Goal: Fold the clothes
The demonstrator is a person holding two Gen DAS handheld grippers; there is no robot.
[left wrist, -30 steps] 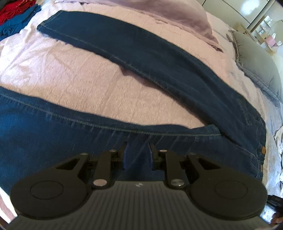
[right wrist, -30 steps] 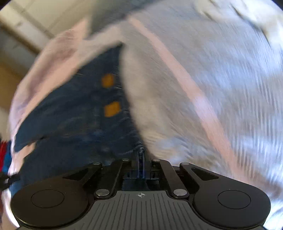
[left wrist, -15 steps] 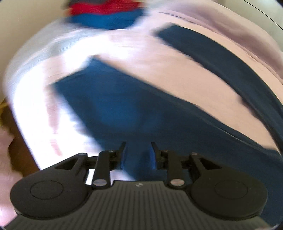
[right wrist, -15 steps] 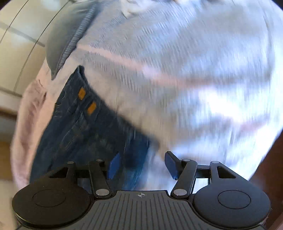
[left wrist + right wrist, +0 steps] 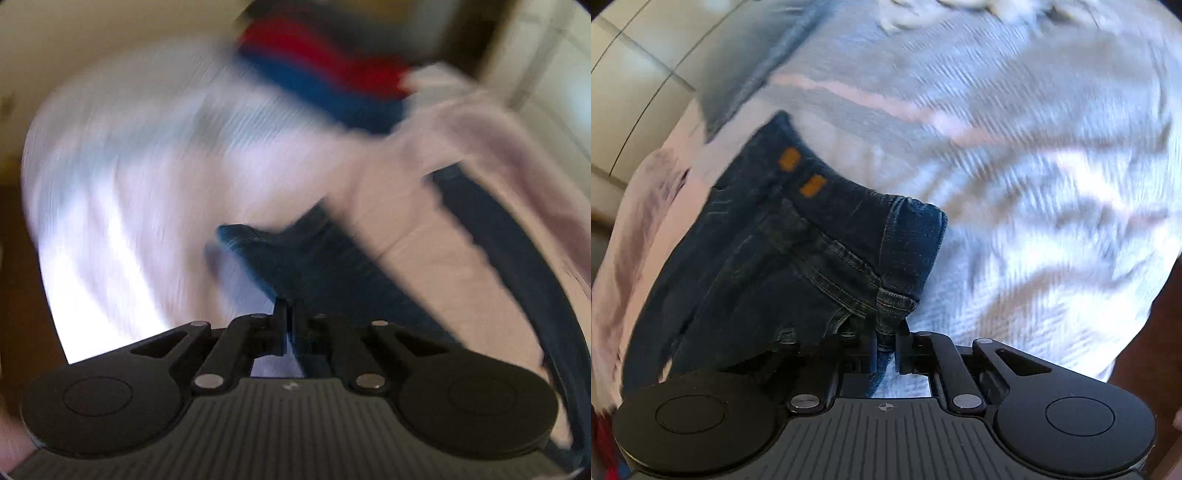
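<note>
1. The right gripper is pinching the waistband end of the jeans; they're lying on the pale bedspread.
2. The left gripper is clamping a jeans leg end; it's all blurry, red and blue clothes piled beyond.

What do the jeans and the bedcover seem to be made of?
Jeans: dark blue denim, matte, judging by the tan topstitching and thick folded seams. Bedcover: pale woven fabric with a ribbed texture, perhaps cotton; motion blur leaves this uncertain.
</note>
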